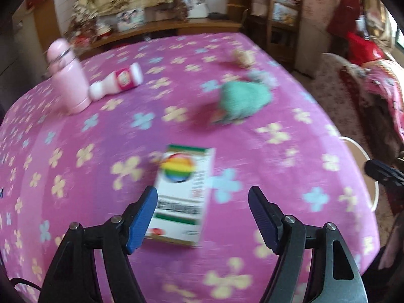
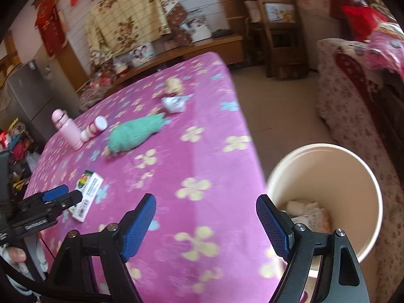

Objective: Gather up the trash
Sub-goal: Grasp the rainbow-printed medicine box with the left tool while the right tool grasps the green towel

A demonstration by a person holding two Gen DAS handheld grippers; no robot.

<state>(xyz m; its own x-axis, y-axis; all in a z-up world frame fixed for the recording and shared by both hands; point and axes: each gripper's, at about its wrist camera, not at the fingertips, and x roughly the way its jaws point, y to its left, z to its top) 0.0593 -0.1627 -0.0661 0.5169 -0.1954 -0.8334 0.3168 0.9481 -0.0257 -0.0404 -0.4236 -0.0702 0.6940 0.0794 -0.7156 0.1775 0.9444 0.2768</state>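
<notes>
On the table's near edge: the left gripper (image 1: pixel 202 217) is hanging over the small printed box (image 1: pixel 183 194), its jaws standing wide apart and gripping nothing; one blue pad is sitting just beside the box's left side, the other is well clear on the right.
Right gripper: the right gripper (image 2: pixel 205 224) is hovering over the table's right edge next to the bin, jaws spread wide and carrying nothing.
Bin: the cream round bin (image 2: pixel 353 166) is standing on the floor just off the table's right edge, and crumpled pale wrappers (image 2: pixel 308 212) are lying in its bottom.
Progress: some trash is already sitting in the bin, so collecting is looking partly done, though most of it seems to be waiting.
Left to do: the box at the near edge, a teal crumpled piece (image 2: pixel 133 133) mid-table, a whitish crumpled wad (image 2: pixel 174 103) and a tan scrap (image 2: pixel 174 85) toward the far right corner are all looking like candidates.
Probably staying: the pink flask (image 1: pixel 69 80) is standing upright near the left edge, with a small pink-and-white bottle (image 1: pixel 118 80) lying on its side against it; whether the bottle counts as trash is unclear.
Open room: the pink flowered table (image 2: pixel 202 151) is lying bare between the box and the right edge, giving an unobstructed sweep to the bin.
Edges: the bin's rim is sitting close under the right edge, so drops are needing to clear the tablecloth first.
</notes>
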